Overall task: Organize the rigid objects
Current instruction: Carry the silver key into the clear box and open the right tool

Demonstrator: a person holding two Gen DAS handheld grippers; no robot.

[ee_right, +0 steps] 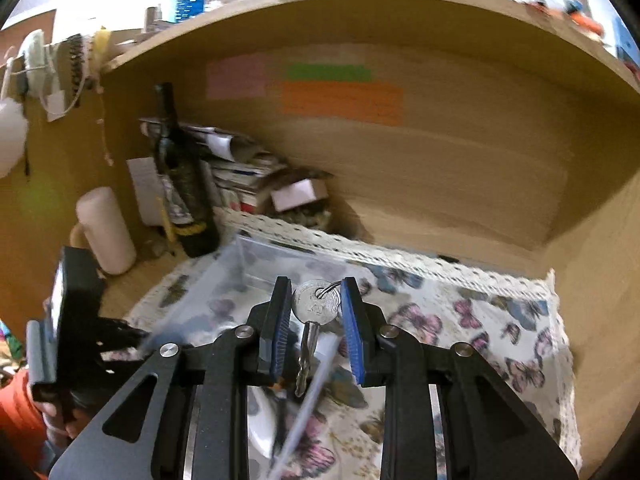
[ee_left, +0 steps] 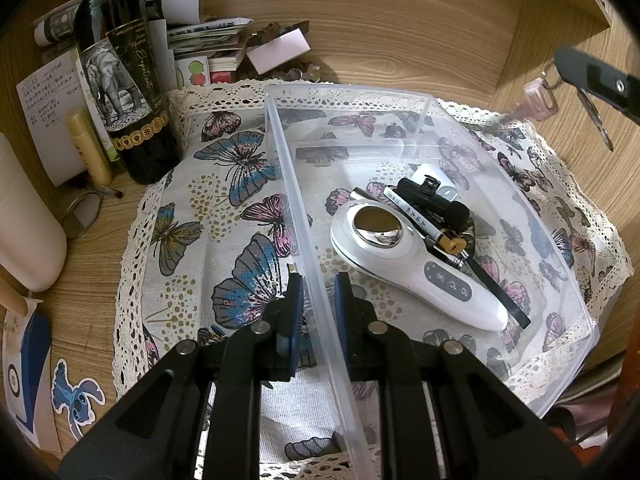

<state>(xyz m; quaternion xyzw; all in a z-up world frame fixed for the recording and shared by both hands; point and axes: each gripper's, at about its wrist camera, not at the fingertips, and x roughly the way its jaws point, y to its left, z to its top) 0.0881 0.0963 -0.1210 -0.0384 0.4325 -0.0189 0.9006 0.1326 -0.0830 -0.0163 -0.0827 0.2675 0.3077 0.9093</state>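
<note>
A clear plastic organizer tray (ee_left: 420, 100) lies on a butterfly cloth (ee_left: 208, 208). It holds a white handheld device (ee_left: 416, 256), a pen, a black clip and other small items. My left gripper (ee_left: 318, 288) is shut on the tray's left wall (ee_left: 296, 208), one finger on each side. My right gripper (ee_right: 316, 300) is shut on a silver key (ee_right: 316, 306) on a ring, held above the cloth and the tray (ee_right: 248, 268). In the left wrist view the right gripper (ee_left: 596, 80) shows at the upper right with the key and a pink fob hanging.
A dark wine bottle (ee_left: 120, 80), a gold tube, a white cylinder (ee_left: 24, 220), papers and stacked booklets crowd the wooden desk's left and back. Wooden shelf walls (ee_right: 440, 184) rise behind and to the right. Sticky notes hang on the back wall.
</note>
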